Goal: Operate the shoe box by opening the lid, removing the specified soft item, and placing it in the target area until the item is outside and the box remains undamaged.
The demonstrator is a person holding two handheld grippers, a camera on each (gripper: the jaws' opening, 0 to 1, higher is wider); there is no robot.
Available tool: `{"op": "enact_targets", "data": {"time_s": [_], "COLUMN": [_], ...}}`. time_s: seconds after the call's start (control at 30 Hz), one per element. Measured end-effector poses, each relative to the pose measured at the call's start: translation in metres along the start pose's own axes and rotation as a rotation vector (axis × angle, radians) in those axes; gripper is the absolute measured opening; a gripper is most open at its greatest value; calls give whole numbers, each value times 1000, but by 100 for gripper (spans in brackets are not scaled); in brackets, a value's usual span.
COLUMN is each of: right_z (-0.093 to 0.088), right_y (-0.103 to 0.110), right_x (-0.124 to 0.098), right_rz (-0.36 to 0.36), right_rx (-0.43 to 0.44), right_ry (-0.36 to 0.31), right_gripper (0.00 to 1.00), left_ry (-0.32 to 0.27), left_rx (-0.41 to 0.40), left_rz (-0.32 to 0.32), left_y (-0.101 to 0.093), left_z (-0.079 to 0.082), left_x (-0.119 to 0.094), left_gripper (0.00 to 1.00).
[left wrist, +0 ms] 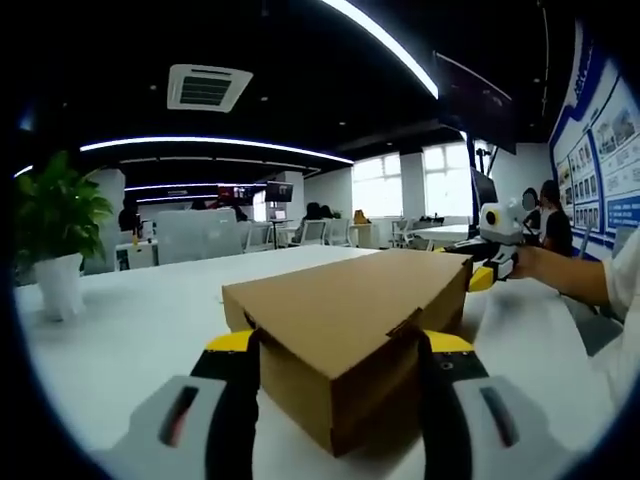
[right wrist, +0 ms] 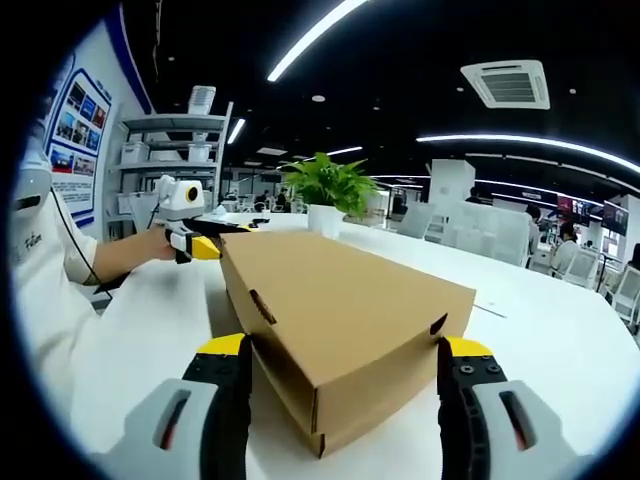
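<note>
Open office, white table [left wrist: 150,320]. One closed cardboard shoe box [left wrist: 350,320] lies on it. Left gripper [left wrist: 340,375] straddles one end, jaws spread at the box's sides; contact unclear. Right gripper [right wrist: 345,375] likewise at the opposite end. No readable writing on box. One potted plant [left wrist: 55,240] well apart.

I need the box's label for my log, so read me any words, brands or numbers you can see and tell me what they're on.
Nothing here can be read.
Cardboard shoe box: plain, no print on the faces that show.
Blue wall boards: text and pictures too small and blurred.
Person's white shirt: a small dark mark, too blurred to read.
</note>
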State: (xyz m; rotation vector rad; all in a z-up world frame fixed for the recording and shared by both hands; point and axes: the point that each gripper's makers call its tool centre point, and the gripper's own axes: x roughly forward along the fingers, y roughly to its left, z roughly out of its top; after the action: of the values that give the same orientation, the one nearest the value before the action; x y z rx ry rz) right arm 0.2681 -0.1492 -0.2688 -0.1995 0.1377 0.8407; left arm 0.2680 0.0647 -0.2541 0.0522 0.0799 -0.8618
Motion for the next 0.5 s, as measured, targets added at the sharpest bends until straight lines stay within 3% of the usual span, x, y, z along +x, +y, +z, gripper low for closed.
{"op": "enact_targets", "data": {"time_s": [0.5], "right_z": [-3], "right_y": [14], "right_x": [-11], "right_rz": [-13], "right_rx": [5], "right_ry": [-28], "right_gripper": [77], "left_ry": [-14], "left_rx": [-14], "left_rz": [-13], "left_y": [-11], "left_z": [0], "left_x": [-15], "left_gripper": [65]}}
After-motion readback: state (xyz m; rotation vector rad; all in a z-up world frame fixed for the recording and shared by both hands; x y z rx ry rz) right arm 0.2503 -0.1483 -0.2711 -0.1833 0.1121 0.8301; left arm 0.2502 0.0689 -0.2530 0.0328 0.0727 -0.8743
